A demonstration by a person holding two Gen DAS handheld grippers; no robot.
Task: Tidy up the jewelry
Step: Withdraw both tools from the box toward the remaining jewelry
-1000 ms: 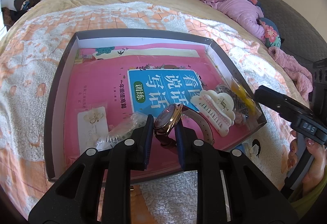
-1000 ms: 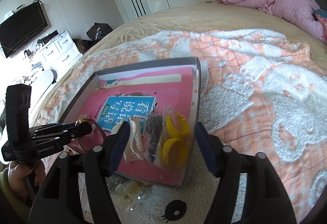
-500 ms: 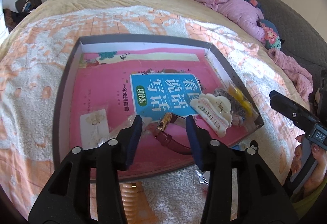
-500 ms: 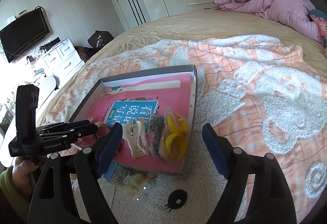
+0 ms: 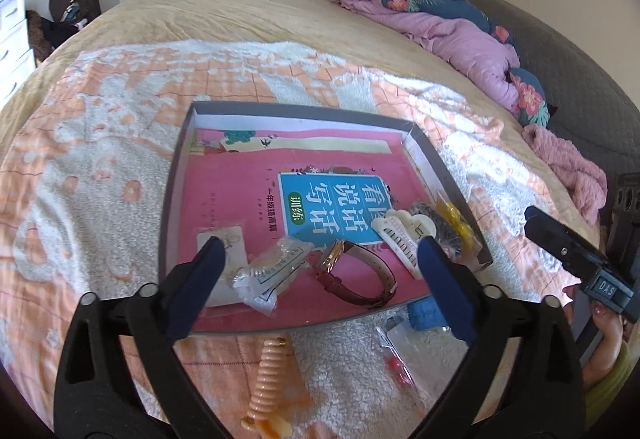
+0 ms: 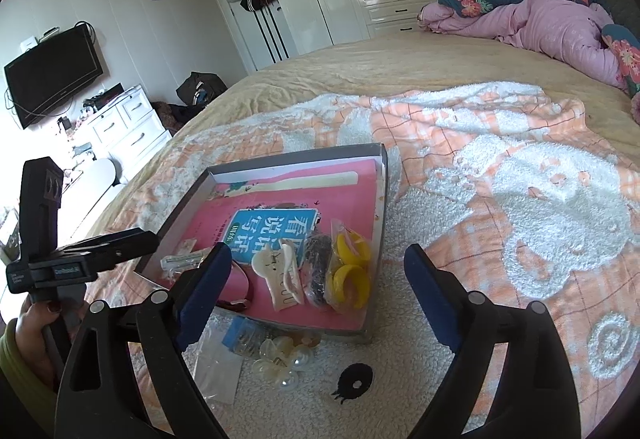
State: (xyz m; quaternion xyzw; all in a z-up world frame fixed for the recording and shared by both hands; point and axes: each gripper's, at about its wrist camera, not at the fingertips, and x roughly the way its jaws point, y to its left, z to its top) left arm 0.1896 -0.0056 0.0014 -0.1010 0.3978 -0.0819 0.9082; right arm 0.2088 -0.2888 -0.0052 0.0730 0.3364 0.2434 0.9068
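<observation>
A grey tray (image 5: 170,199) lined with a pink book lies on the bed. In it lie a red-strap watch (image 5: 352,271), a white hair claw (image 5: 404,235), a clear bagged piece (image 5: 268,271), a small earring card (image 5: 232,239) and bagged yellow rings (image 6: 350,271). My left gripper (image 5: 320,287) is open and empty, above the tray's near edge, over the watch. My right gripper (image 6: 316,295) is open and empty near the tray's right corner. An orange spiral clip (image 5: 268,383) lies on the blanket below the tray.
Loose items lie on the blanket before the tray: a blue packet (image 6: 240,339), clear bead clips (image 6: 280,359), a black ring-shaped piece (image 6: 354,383), a clear bag with a red bead (image 5: 396,363). Pink bedding (image 6: 540,23) is heaped at the far right.
My left gripper opened, let go of the watch into the tray and pulled back and up. My right gripper also drew back from the tray.
</observation>
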